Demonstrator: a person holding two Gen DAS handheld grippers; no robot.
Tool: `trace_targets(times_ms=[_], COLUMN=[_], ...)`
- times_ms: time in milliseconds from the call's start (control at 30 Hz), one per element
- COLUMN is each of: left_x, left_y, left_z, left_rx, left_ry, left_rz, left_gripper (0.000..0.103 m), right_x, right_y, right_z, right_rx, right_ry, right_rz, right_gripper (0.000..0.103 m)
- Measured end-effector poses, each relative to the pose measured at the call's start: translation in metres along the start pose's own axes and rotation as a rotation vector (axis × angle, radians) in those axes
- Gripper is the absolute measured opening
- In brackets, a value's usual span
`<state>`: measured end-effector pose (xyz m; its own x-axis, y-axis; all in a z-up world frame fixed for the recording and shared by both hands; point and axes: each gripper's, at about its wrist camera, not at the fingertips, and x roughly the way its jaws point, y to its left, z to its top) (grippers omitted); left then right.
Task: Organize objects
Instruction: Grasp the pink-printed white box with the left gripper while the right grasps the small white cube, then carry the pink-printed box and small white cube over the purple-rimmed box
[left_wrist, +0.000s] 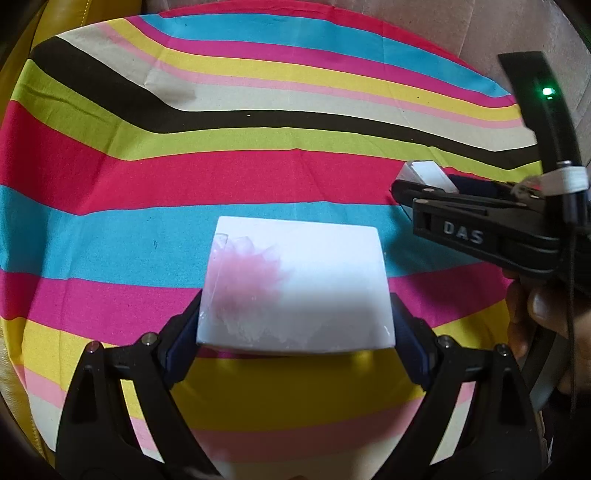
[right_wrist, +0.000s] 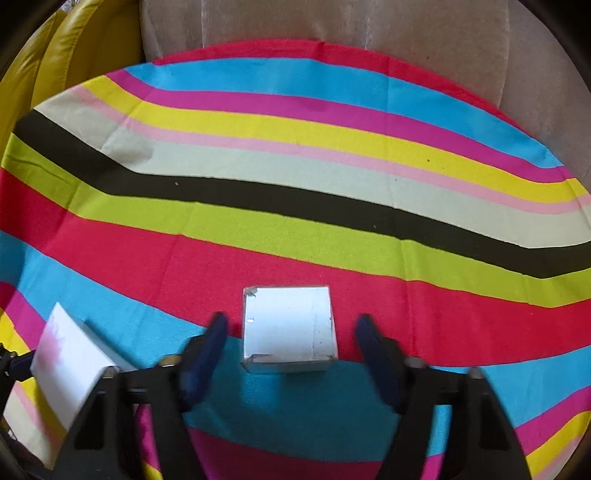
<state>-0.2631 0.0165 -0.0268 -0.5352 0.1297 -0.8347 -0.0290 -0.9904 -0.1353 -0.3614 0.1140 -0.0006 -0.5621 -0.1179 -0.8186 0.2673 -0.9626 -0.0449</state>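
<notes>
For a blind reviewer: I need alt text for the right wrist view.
The open right gripper straddles a small white box on a striped cloth, fingers apart from its sides. At lower left, a larger white box with a pink print is partly visible.

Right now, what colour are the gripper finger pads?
Dark blue pads, clearest in the right wrist view.

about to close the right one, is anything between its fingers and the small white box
Nothing visible. The small white cardboard box sits on the striped cloth between the open right gripper fingers, with bare gaps either side.
</notes>
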Motion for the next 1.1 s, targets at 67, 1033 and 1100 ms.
trace_targets(times_ms=[67,1033,1100], left_x=[0.001,-0.053,-0.056], left_y=[0.000,-0.013,-0.013], left_z=[0.000,-0.072,-0.075], left_rx=[0.001,0.016,0.019], left_ry=[0.002,0.102,0.097], left_rz=[0.002,-0.001,0.004], left_gripper=[0.092,0.091,0.091], right_x=[0.003,-0.109,-0.115], right_y=[0.000,-0.001,0.000], right_z=[-0.003,-0.138,-0.145], right_rx=[0.001,0.134,0.143], right_ry=[0.012,0.069,0.069], right_rz=[-0.009,-0.026,-0.026], right_gripper=[0.047,0.047,0.047])
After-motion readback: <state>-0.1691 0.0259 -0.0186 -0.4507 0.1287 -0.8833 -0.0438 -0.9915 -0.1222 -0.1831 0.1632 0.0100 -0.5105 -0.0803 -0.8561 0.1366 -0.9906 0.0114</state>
